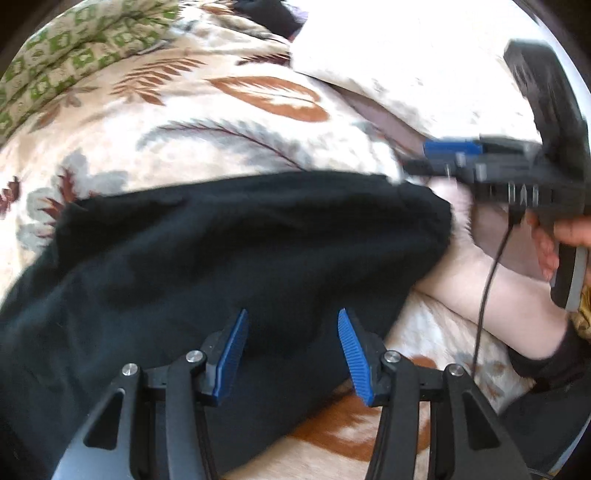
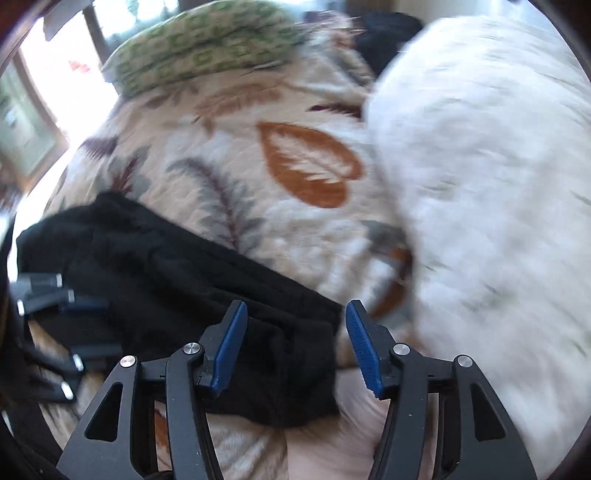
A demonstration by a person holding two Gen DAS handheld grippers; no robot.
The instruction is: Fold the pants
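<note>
Both pairs of fingers stand wide apart with nothing between them. My left gripper (image 1: 291,332) hangs over the near part of the pants (image 1: 221,258), and my right gripper (image 2: 295,332) hovers over their right end, its left pad (image 2: 231,347) above black cloth and its right pad past the edge, over the bedspread (image 2: 229,147). Whether either gripper touches the cloth I cannot tell; both views are blurred.

The pants lie on the bed as a long black band, running from the far left toward me and to the right. From the right wrist view the right end shows a rounded, thick edge with what looks like one layer lying on another, so I judge that at least one fold is already laid, probably leg over leg. The band is still long and somewhat rumpled, so I judge the task about midway: a crosswise fold or two is left, and some smoothing.

Around the pants is the leaf-printed bedspread. A white blanket (image 2: 480,184) is heaped to the right, and a green-patterned pillow (image 2: 207,48) lies at the far side. Something dark (image 2: 388,33) sits behind the blanket; I cannot make it out.
</note>
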